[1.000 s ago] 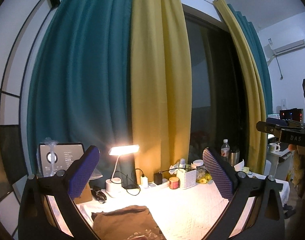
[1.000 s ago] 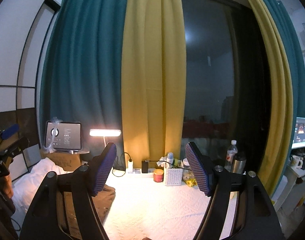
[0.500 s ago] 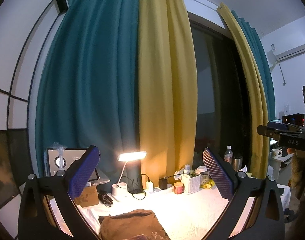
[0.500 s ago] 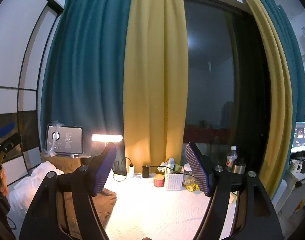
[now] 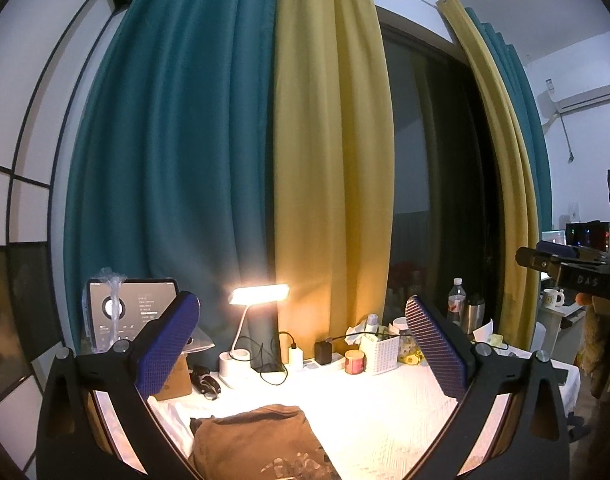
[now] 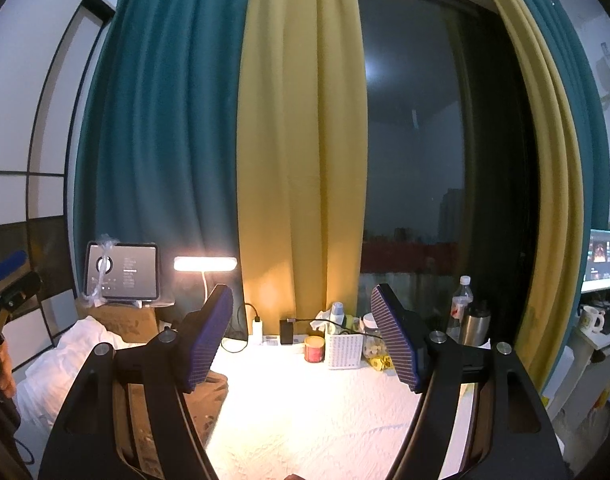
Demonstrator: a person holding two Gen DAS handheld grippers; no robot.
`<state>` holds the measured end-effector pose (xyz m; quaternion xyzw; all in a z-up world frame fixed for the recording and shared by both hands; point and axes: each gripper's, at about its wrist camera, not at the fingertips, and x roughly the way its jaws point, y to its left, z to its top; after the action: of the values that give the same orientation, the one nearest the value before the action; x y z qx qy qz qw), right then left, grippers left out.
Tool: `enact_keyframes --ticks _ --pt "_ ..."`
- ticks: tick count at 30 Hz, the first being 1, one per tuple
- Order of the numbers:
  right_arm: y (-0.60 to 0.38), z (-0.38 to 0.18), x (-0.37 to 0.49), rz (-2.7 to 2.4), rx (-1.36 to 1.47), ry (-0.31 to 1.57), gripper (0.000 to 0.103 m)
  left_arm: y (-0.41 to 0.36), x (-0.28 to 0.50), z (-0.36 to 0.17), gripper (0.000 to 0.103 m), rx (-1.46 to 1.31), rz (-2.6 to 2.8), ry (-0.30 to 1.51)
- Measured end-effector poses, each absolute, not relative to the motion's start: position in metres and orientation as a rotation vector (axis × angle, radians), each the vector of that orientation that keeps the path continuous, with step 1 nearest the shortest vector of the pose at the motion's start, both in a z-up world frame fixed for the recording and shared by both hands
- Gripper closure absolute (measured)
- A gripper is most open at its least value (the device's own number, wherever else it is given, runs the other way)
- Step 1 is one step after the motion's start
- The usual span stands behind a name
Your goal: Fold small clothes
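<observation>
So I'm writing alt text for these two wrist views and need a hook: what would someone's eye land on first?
Probably the tall teal curtain and yellow curtain that fill the back wall beside a dark window. Next, the glowing desk lamp at the far edge of the white-covered table. Near the camera, a brown garment lies under the open left gripper; the right gripper is open too.

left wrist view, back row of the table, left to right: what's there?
Tablet → desk lamp → black charger → red candle jar → white basket → water bottle → steel flask.
</observation>
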<state>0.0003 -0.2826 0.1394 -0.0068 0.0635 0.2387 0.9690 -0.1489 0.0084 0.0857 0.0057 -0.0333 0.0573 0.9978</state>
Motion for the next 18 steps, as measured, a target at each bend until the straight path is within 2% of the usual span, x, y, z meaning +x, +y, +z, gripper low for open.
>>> enact_keyframes --ticks 18 --pt "-0.2851 0.1298 0.0101 0.472 -0.005 0.159 0.028 0.0037 -0.1431 0.0846 0.001 0.023 0.108 -0.052"
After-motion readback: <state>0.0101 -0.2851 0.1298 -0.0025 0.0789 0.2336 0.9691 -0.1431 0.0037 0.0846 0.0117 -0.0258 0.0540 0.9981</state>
